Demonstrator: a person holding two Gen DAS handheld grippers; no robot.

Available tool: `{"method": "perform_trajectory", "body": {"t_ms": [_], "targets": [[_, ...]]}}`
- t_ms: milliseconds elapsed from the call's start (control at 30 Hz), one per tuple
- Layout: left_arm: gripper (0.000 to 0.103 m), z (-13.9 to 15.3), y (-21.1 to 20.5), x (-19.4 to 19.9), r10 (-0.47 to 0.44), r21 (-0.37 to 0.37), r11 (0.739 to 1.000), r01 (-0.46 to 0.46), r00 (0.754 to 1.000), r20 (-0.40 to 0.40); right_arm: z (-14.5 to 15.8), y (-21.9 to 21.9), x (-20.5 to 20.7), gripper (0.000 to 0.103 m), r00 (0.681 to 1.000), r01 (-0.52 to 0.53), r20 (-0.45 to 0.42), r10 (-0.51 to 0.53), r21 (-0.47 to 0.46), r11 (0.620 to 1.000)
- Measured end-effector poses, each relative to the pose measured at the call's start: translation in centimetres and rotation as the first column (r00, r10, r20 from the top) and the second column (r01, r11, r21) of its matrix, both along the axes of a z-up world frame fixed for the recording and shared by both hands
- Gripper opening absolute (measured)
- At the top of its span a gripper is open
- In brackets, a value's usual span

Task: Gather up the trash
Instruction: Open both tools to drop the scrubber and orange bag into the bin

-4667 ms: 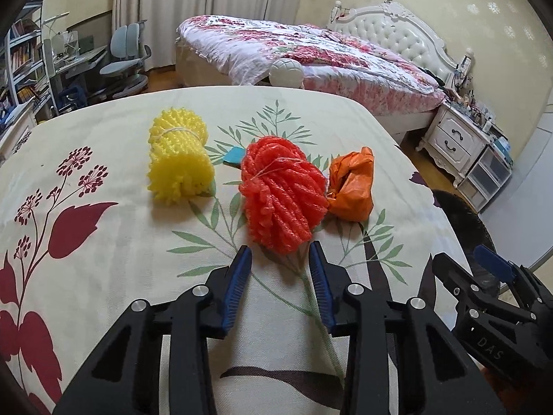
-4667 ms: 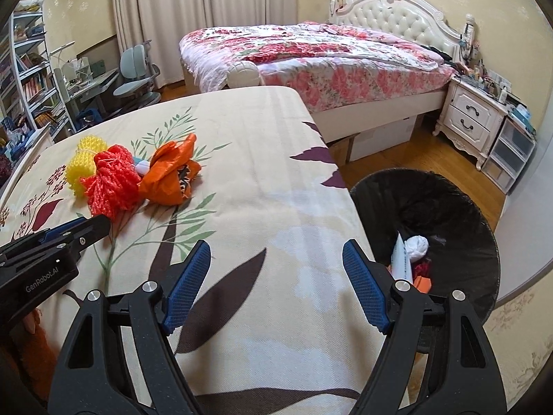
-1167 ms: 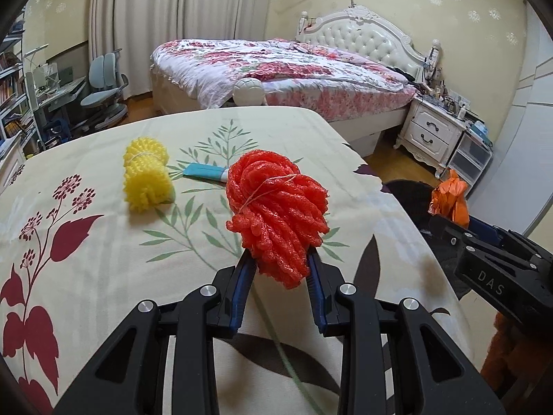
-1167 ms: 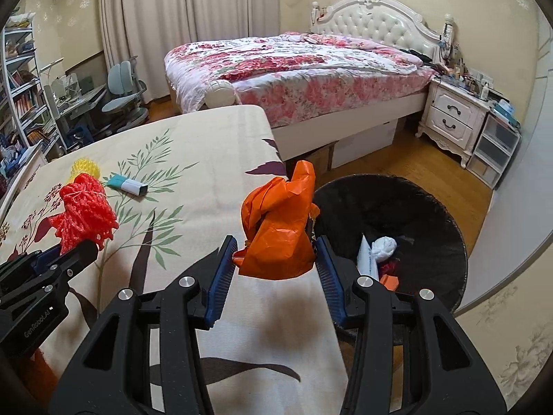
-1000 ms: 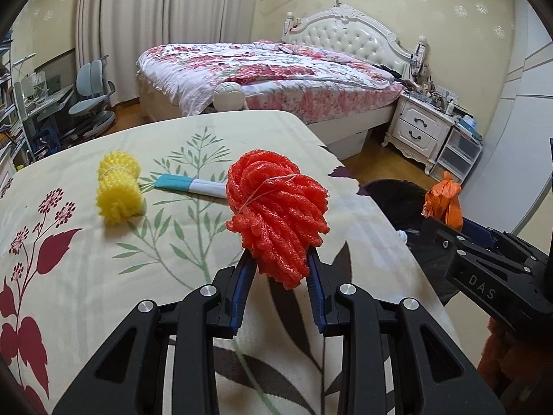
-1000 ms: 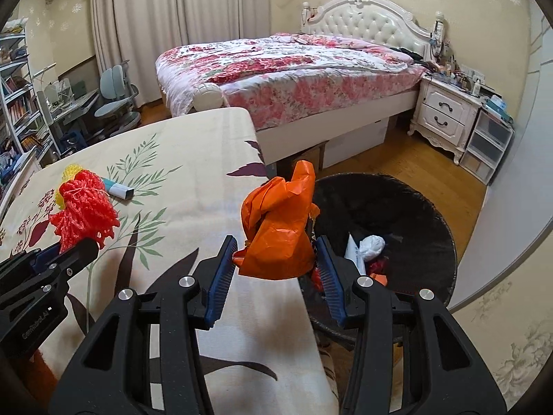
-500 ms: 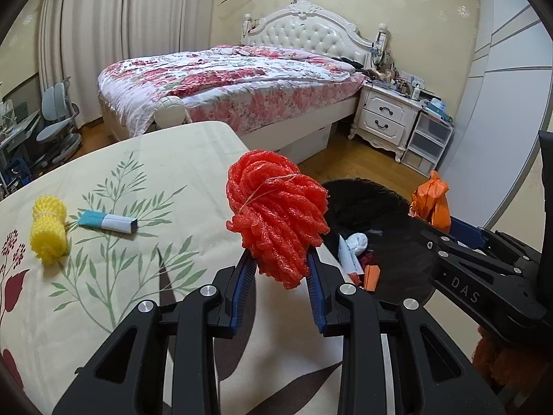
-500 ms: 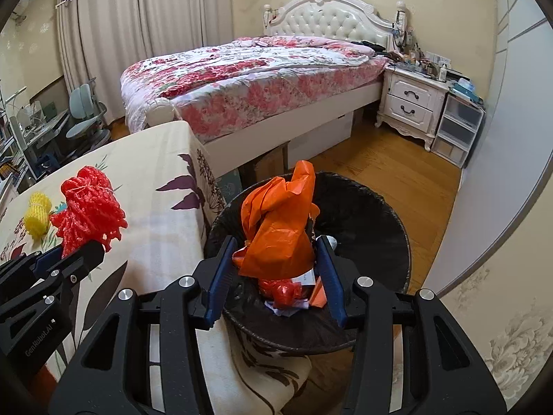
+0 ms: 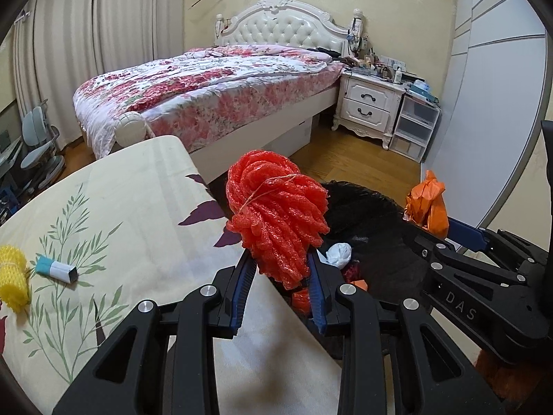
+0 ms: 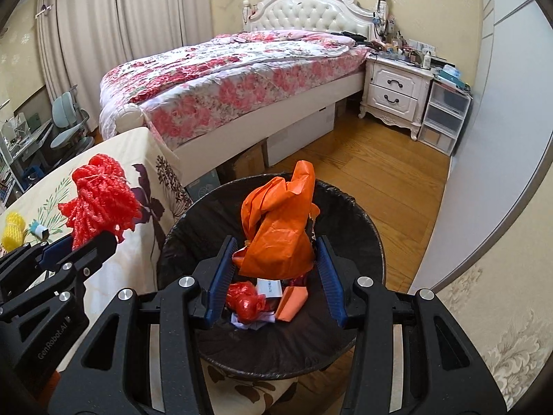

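Note:
My left gripper (image 9: 279,269) is shut on a red foam net bundle (image 9: 276,221), held up over the table's right edge beside the black-lined trash bin (image 9: 380,214). My right gripper (image 10: 274,252) is shut on a crumpled orange plastic bag (image 10: 280,228), hanging directly above the bin (image 10: 366,242), which holds red, white and orange scraps. The red bundle (image 10: 98,197) and the left gripper (image 10: 79,245) show at the left of the right wrist view. In the left wrist view the orange bag (image 9: 427,204) shows at the right in the right gripper (image 9: 452,231).
A yellow foam net (image 9: 12,276) and a small teal and white box (image 9: 57,269) lie on the floral tablecloth (image 9: 121,207). Beyond stand a bed (image 10: 242,72), a white nightstand (image 10: 397,90) and plastic drawers (image 10: 446,117) on wooden floor.
Both grippers have swung right with their loads. The orange bag went from beside the bin to over it, and the red bundle from over the table to its edge by the bin.

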State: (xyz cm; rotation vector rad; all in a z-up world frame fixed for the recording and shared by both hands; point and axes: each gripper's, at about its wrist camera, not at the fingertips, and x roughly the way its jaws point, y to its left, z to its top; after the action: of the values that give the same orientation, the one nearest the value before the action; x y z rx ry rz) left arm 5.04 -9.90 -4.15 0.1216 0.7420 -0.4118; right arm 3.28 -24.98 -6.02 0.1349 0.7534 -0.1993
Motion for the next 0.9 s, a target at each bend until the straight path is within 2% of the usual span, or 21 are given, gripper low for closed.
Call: {"method": "perform_trajectory", "body": {"t_ms": [400, 467, 567, 667, 767, 900], "targets": [[0.033, -1.3, -2.5, 1.8, -0.028, 0.032, 0.999, 0.029, 0.999, -0.027, -1.3, -2.3, 1.1, 0.047, 0.998, 0.052, -0.022, -0.052, 0.019, 0.998], [0.036, -1.4, -2.6, 1.9, -0.03, 0.033, 0.999, 0.031, 0.999, -0.029, -1.3, -2.6, 1.0, 0.048, 0.998, 0.064, -0.02, -0.064, 0.02, 0.998], [0.043, -1.6, -2.7, 2.0, -0.031, 0.038, 0.999, 0.033, 0.999, -0.03, -1.2, -3.0, 0.7, 0.057, 0.996, 0.083, -0.009, -0.083, 0.015, 0.996], [0.057, -1.5, -2.7, 1.8, -0.03, 0.032, 0.999, 0.03, 0.999, -0.026, -1.3, -3.3, 0.4, 0.059, 0.995, 0.096, -0.007, -0.096, 0.014, 0.995], [0.067, -1.4, -2.6, 1.7, -0.021, 0.031, 0.999, 0.022, 0.999, -0.024, -1.3, -3.7, 0.2, 0.06, 0.994, 0.109, -0.007, -0.108, 0.015, 0.994], [0.073, -1.1, -1.9, 1.6, 0.006, 0.026, 1.0, -0.006, 1.0, -0.018, -1.1, -3.6, 0.1, 0.064, 0.994, 0.113, -0.006, -0.113, 0.01, 0.994]]}}
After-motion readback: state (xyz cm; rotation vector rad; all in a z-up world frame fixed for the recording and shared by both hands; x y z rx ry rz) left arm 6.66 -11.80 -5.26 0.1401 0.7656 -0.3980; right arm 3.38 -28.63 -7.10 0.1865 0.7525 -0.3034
